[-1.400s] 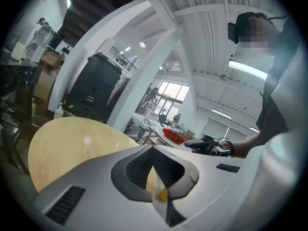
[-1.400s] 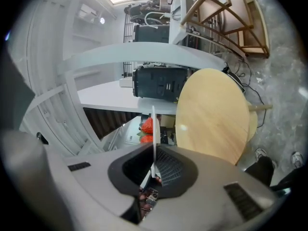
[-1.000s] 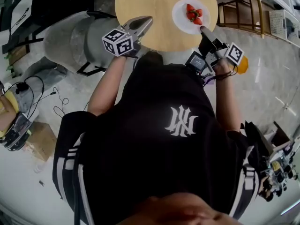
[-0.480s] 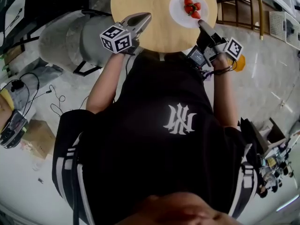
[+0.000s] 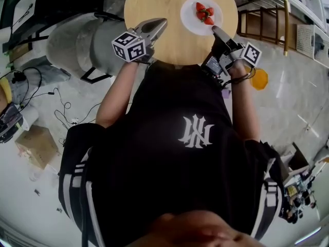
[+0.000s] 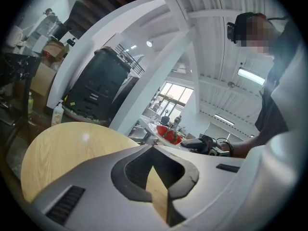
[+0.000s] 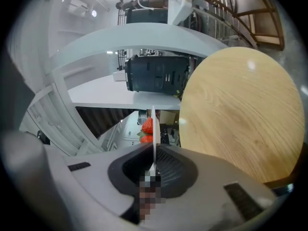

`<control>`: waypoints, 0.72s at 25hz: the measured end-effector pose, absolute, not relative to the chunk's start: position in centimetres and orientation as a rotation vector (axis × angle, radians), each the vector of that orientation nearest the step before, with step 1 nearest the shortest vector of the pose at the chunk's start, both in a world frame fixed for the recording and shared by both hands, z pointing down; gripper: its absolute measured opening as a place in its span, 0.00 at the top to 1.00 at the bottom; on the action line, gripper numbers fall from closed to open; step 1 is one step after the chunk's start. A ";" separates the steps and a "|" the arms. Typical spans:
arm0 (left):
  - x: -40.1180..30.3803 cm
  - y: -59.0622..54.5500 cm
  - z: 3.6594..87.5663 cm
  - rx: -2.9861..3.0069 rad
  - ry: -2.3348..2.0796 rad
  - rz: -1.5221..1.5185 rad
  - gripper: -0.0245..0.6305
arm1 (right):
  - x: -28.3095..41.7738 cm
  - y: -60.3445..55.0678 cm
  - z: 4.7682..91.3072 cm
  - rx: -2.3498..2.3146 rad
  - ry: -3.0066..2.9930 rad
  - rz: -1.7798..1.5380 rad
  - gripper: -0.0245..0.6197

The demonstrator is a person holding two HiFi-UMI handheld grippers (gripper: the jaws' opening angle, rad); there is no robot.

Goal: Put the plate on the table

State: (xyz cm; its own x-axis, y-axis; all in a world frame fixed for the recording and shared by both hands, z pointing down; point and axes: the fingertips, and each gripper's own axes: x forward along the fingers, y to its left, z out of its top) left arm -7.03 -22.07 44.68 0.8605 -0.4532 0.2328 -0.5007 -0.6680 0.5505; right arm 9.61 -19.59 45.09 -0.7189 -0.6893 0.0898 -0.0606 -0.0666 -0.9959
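Well, the right gripper (image 5: 216,31) is clenched on the near rim of the white plate (image 5: 191,20), which reaches out ahead of its tips over the round wooden table (image 5: 159,4). A few strawberries (image 5: 203,13) lie on the plate, beyond the grip. From the right gripper's own view the plate shows only edge-on, a thin white line running straight out from between the jaws, so most of its surface is lost there and the berries peek out on one side of it. No view shows whether the plate's underside touches the table or hangs just above it.

The left gripper (image 5: 162,22) is closed on nothing, its tips meeting, with only bare wood showing through the small gap behind them. It hovers over the near edge of the table, which spreads below and ahead of it, and the plate sits well off to its right. Its marker cube (image 5: 128,46) is just behind the jaws.

From above, the person's black shirt (image 5: 175,153) fills most of the picture and hides the floor below both grippers. The table's far edge is cut off at the top. A grey armchair (image 5: 77,42), off to the left gripper's left, is only partly visible.
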 end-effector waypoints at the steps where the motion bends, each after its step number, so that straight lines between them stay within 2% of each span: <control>1: -7.1 -22.1 44.7 2.404 -0.693 0.102 0.96 | 9.6 -19.8 45.2 -0.800 1.761 -1.842 0.94; 18: -6.2 -21.1 45.6 2.374 -0.720 0.127 0.96 | 10.3 -20.3 47.3 -0.792 1.793 -1.918 0.94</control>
